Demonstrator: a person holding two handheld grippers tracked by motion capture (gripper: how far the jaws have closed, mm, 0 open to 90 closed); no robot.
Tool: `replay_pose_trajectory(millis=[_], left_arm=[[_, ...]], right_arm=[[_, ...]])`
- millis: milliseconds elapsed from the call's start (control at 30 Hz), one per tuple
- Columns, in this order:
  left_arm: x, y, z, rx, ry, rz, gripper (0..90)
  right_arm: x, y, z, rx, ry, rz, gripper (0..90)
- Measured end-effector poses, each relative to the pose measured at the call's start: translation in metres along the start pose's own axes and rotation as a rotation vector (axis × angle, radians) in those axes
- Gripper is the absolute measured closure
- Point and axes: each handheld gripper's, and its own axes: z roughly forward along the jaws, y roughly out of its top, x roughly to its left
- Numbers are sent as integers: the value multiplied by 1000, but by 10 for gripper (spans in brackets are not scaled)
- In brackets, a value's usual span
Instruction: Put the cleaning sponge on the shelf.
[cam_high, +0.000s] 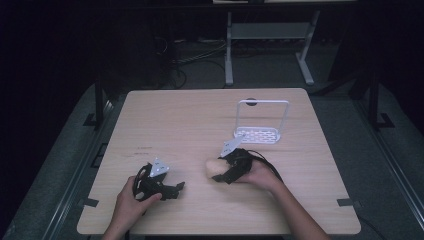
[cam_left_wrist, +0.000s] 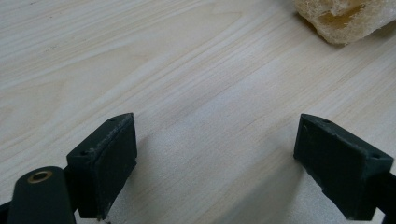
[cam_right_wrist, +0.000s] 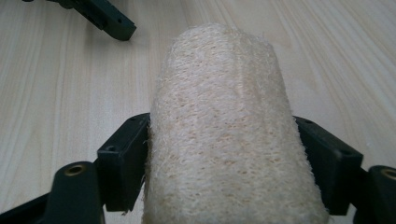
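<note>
A pale, fibrous loofah sponge (cam_high: 212, 168) lies lengthwise on the wooden table (cam_high: 175, 120), right of the middle. My right gripper (cam_high: 223, 173) is shut on it. In the right gripper view the loofah (cam_right_wrist: 219, 93) runs away from the camera, and both black pads of the right gripper (cam_right_wrist: 222, 173) press into its sides. My left gripper (cam_high: 176, 188) rests on the table to the left, a short way from the sponge. In its own view the left gripper (cam_left_wrist: 215, 158) stands open over bare wood, with one end of the loofah (cam_left_wrist: 341, 18) at the top right.
A white wire rack (cam_high: 262, 120) with a perforated base stands upright behind the sponge, toward the table's far right. A tip of the left gripper (cam_right_wrist: 107, 21) shows at the top left of the right gripper view. Dark floor, cables and a desk frame lie beyond.
</note>
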Motion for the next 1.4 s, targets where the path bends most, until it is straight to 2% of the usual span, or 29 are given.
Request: replay_pose_trajectory(millis=[633, 1400], left_arm=[[0, 0, 0, 0, 0, 0, 127], [0, 0, 0, -1, -3, 2, 127]], right_arm=[[-1, 0, -13, -37, -37, 30, 267], [-3, -10, -36, -52, -139, 94, 267]])
